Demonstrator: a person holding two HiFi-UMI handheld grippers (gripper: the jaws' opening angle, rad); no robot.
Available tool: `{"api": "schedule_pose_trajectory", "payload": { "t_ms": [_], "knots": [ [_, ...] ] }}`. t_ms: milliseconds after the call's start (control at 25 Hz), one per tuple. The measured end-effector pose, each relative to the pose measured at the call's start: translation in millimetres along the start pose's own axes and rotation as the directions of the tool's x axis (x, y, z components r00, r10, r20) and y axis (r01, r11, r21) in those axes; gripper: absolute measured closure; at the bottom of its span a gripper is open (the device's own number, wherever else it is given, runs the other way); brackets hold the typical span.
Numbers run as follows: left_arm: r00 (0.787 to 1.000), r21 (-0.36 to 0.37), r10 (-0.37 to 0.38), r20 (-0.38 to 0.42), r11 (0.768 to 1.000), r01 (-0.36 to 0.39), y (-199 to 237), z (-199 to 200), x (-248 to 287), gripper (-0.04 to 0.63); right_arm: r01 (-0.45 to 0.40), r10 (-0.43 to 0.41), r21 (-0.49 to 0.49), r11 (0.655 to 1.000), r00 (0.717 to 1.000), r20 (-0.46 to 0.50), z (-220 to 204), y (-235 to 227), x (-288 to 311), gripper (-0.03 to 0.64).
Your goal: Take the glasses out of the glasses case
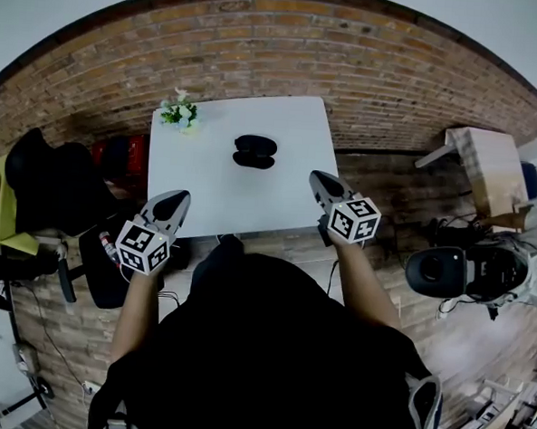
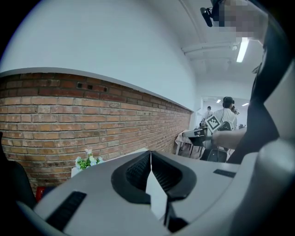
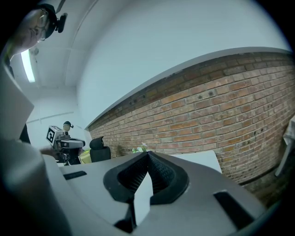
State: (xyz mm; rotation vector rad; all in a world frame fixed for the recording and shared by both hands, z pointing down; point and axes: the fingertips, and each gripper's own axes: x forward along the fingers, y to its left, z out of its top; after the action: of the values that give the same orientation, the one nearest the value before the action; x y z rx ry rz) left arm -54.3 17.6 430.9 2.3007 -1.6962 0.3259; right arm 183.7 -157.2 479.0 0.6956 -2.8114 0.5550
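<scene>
Where the person stands: dark clothing (image 1: 270, 345) fills the near part of the head view, and a bare forearm runs forward to each tool.
Left tool (image 1: 176, 200): held at the near left edge of the worktop and pointing toward the far wall. In its own view (image 2: 150, 157) the jaws are pressed together along one seam with nothing between them.
Right tool (image 1: 321, 180): held at the near right edge of the worktop, with its marker cube (image 1: 353, 220) toward the person. In its own view (image 3: 147, 156) the jaws meet in the same way and carry nothing.
Worktop (image 1: 207, 183): white and rectangular, with bare surface between both tools and the case.
Glasses case (image 1: 254, 151): dark, lying on the worktop past its middle, between the lines of the two tools and well apart from both. It shows as two rounded lobes, one behind the other. Whether it is open cannot be told, and no glasses can be made out.
Flowers (image 1: 179, 113): a small white-and-green bunch at the far left corner of the worktop, well apart from the case.
Brick wall (image 1: 350, 60): red-brown, rising just behind the worktop's far edge, with a pale wall above it.
Camera (image 1: 446, 270): black, standing off the worktop at the right.
</scene>
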Motion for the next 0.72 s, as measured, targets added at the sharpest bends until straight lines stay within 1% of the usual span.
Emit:
{"api": "schedule_pose_trajectory", "payload": {
  "t_ms": [240,720],
  "knots": [
    [1.000,-0.010,-0.007,0.000,1.000,0.007,7,-3,6,0.583,0.021,-0.021,0.012,1.000,1.000,-0.005,-3,-5,2,0.601],
    [0.999,-0.016,-0.029,-0.017,0.999,0.029,39,0,30,0.584,0.050,-0.050,0.015,0.999,0.999,0.005,21,-27,31,0.601]
  ]
}}
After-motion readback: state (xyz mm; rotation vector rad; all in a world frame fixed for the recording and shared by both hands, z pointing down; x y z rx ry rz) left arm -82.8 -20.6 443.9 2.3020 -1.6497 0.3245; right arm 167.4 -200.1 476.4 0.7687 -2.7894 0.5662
